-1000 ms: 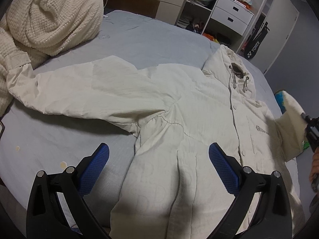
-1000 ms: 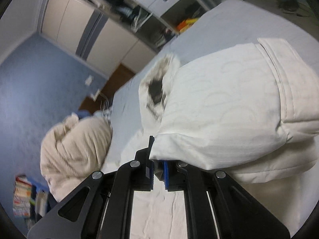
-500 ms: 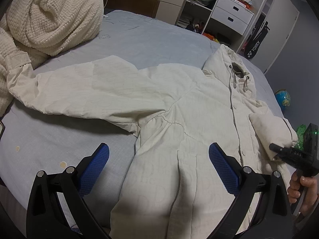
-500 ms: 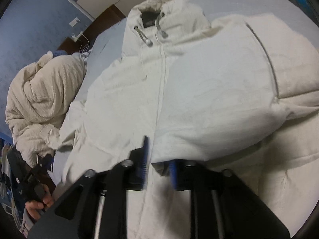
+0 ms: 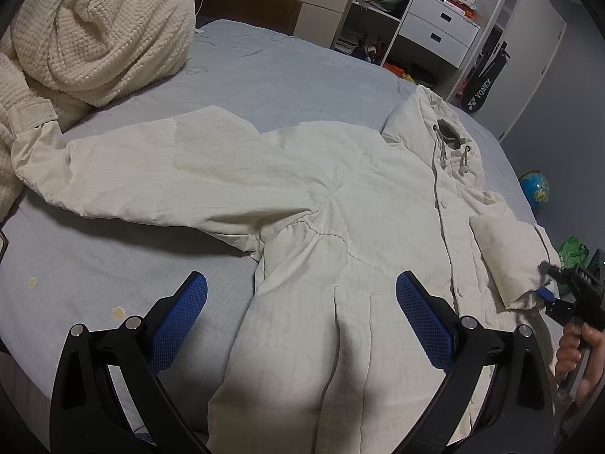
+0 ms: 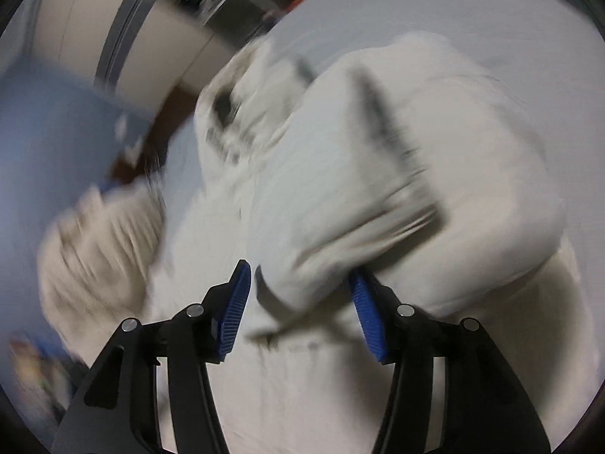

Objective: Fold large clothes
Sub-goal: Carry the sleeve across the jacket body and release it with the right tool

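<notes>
A cream quilted hooded jacket (image 5: 340, 196) lies spread on the pale blue bed (image 5: 283, 75). The left gripper (image 5: 302, 314) hovers, jaws spread; the right gripper's (image 6: 298, 302) jaws are opening around its folded sleeve cuff (image 6: 302, 265).

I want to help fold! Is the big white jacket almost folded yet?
Not yet. One sleeve already lies folded across the jacket, and the right gripper is opening around its cuff. The other sleeve is stretched out on the bed; the open left gripper holds nothing.

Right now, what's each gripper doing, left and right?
Left gripper: open, empty, above the jacket.
Right gripper: jaws opening, folded sleeve cuff between them, no longer pinched.
</notes>
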`<action>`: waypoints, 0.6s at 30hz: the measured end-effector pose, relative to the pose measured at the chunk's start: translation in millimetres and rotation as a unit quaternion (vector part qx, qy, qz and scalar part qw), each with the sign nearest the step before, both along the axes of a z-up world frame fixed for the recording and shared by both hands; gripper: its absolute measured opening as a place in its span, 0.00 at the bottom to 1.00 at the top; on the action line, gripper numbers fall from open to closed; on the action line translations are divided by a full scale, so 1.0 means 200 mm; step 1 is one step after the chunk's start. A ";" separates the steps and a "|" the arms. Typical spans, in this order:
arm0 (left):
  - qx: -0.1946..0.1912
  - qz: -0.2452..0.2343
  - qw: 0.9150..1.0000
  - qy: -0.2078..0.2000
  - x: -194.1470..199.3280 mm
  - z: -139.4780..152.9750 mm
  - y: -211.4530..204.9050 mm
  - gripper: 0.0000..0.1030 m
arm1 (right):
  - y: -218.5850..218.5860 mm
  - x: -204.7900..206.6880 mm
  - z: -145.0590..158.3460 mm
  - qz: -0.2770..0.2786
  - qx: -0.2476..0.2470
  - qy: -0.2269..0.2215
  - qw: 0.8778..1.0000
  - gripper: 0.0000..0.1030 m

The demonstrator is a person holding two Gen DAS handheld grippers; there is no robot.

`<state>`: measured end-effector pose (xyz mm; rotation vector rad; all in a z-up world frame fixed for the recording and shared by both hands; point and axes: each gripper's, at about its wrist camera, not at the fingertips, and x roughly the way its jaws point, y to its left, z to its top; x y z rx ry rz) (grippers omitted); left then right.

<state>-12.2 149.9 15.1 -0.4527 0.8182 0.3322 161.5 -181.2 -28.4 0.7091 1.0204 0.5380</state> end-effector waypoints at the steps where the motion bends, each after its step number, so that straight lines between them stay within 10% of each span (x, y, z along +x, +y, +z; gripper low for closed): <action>1: -0.002 0.001 1.000 -0.001 0.00 0.00 0.00 0.94 | -0.04 0.02 -0.02 -0.023 0.030 0.012 0.999 0.49; 7: -0.005 0.002 1.000 -0.004 0.00 0.00 0.01 0.94 | -0.18 0.05 -0.10 -0.106 0.152 0.045 0.982 0.40; 11: -0.008 0.002 1.000 -0.008 0.00 0.00 0.01 0.94 | -0.05 0.06 0.01 -0.069 0.128 0.014 0.989 0.18; 18: -0.024 0.007 0.999 -0.021 -0.02 0.00 0.03 0.94 | 0.34 0.06 0.32 0.020 0.078 -0.071 0.994 0.14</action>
